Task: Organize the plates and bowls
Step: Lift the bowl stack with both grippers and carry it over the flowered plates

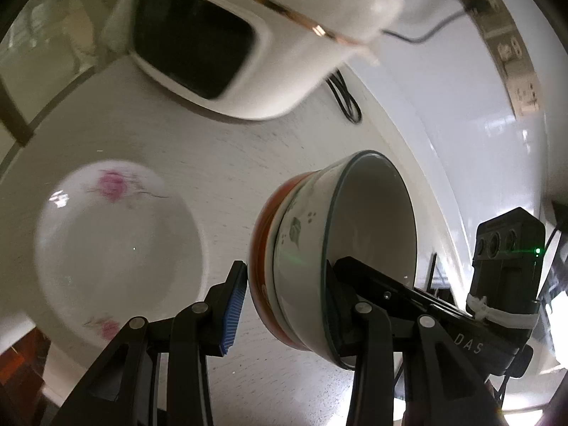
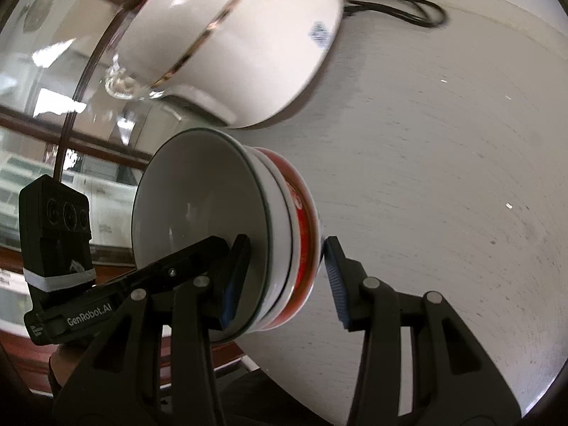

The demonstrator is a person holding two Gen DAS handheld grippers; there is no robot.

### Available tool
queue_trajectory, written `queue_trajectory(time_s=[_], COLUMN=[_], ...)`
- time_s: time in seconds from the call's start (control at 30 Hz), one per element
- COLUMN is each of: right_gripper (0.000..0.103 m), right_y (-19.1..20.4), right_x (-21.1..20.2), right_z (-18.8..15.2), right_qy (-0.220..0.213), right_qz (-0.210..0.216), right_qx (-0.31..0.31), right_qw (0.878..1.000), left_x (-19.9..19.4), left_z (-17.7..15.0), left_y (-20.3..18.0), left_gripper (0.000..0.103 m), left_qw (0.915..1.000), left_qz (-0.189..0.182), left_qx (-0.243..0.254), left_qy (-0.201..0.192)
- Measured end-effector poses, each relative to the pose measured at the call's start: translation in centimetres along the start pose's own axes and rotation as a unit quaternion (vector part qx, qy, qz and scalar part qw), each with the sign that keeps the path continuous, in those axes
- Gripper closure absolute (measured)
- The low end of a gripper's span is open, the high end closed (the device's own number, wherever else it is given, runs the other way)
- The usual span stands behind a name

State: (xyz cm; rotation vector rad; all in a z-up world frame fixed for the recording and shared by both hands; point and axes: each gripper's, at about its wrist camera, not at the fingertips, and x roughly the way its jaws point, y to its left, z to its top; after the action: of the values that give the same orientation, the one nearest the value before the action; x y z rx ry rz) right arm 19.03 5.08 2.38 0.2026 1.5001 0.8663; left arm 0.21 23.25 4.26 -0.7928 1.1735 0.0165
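Progress: floral plate (image 1: 117, 245) lies alone on white table (image 1: 227, 163), not yet stacked. Bowl stack (image 1: 330, 259), green-rimmed bowl nested in red one, is held on edge clear of table, so roughly mid-task.

Left gripper (image 1: 287, 294): jaws part-open, clamping stack's rim.

Right gripper (image 2: 284, 277): clamping same stack, though far pad contact looks marginal.

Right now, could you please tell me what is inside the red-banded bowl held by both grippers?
A white green-rimmed bowl is nested inside the red-banded bowl; its hollow looks empty. The red bowl's own inside is covered by it.
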Motion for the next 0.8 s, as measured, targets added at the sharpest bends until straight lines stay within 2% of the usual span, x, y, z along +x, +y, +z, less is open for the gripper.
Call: queue_trajectory(time_s=[0.37,0.8], right_gripper=[0.056,0.057], right_y=[5.3,6.4], right_x=[5.0,8.6], right_z=[1.0,1.1], right_qy=[0.044,0.090], right_qz=[0.010,0.005], right_qx=[-0.061,-0.078], right_qw=[0.997,0.993], left_x=[-4.3,-4.5], left_z=[-0.4,0.1], left_y=[6.2,11.1], left_gripper=[0.063,0.063], left_qw=[0.9967,0.9909], left_qz=[0.016,0.033], left_qx=[-0.068,-0.122], left_qy=[-0.042,-0.045])
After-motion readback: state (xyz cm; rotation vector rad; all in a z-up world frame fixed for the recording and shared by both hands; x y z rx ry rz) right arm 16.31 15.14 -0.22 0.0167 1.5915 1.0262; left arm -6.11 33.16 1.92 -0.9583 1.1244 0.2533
